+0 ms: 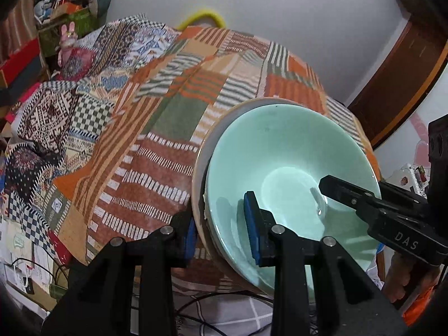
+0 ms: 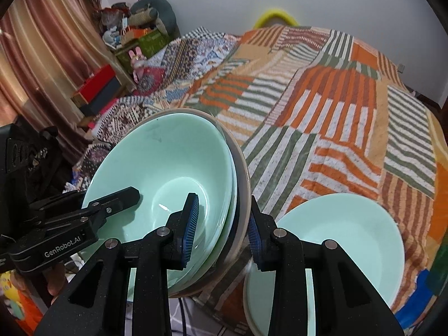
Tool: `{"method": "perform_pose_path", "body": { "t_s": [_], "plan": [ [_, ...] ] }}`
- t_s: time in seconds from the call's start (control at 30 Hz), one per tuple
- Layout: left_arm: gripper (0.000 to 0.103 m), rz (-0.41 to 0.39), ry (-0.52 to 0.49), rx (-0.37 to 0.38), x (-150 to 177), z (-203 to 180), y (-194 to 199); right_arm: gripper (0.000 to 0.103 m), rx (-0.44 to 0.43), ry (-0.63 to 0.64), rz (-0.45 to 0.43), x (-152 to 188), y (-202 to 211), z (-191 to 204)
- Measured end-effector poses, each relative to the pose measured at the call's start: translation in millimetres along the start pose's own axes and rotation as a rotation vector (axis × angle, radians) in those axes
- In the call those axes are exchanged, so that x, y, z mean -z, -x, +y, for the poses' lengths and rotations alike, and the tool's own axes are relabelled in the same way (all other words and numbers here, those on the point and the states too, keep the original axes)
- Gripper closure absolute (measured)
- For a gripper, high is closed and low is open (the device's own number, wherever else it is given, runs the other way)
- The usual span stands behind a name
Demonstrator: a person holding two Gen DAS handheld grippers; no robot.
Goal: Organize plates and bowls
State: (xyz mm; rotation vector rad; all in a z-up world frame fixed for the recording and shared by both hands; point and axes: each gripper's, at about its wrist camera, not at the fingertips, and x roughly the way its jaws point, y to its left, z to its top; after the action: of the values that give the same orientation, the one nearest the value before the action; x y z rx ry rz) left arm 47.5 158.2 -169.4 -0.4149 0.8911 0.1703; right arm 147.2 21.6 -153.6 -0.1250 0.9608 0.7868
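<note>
Left wrist view shows a stack of dishes [image 1: 280, 151], a mint-green bowl nested on at least one more green dish and a beige plate at the bottom, held tilted above the patchwork bedspread [image 1: 168, 128]. The left hand-held gripper [image 1: 221, 224] is clenched on the stack's near-left rim, one blue pad inside the top bowl and the other under the beige plate. The right hand-held gripper [image 1: 324, 187] grasps the opposite rim, its inner finger lying inside the bowl. Right wrist view confirms this: the right hand-held gripper [image 2: 222, 228] straddles the stacked rims, pads pressing from inside and outside, while the left hand-held gripper [image 2: 134, 193] holds the far side. The stack [image 2: 156, 162] sits directly between the two hand-held grippers and appears clear of the bed. A separate mint-green plate [image 2: 344, 232] rests on the bedspread just beside and below the right hand-held gripper. Assessment: the pieces look glazed ceramic, so rigid, heavy as a stack, slick at the rim and liable to chip or break. Nested pieces may slide against each other when tilted. Opposed rim grips spanning all layers are judged the sound hold; the stack is best kept near level. The soft bedspread would give uneven support on set-down.
</note>
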Motion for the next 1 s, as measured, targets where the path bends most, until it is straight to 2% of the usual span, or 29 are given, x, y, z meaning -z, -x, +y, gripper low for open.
{"method": "perform_pose_path", "body": {
  "t_s": [0.47,1.0],
  "plan": [
    [0.073,-0.072,-0.085,0.033,0,-49,34,0.073,0.016,-0.027,-0.117,8,53,-17],
    [0.073,-0.079,-0.194,0.088,7,-112,40,0.073,0.067,-0.095,-0.189,29,96,-57]
  ]
}}
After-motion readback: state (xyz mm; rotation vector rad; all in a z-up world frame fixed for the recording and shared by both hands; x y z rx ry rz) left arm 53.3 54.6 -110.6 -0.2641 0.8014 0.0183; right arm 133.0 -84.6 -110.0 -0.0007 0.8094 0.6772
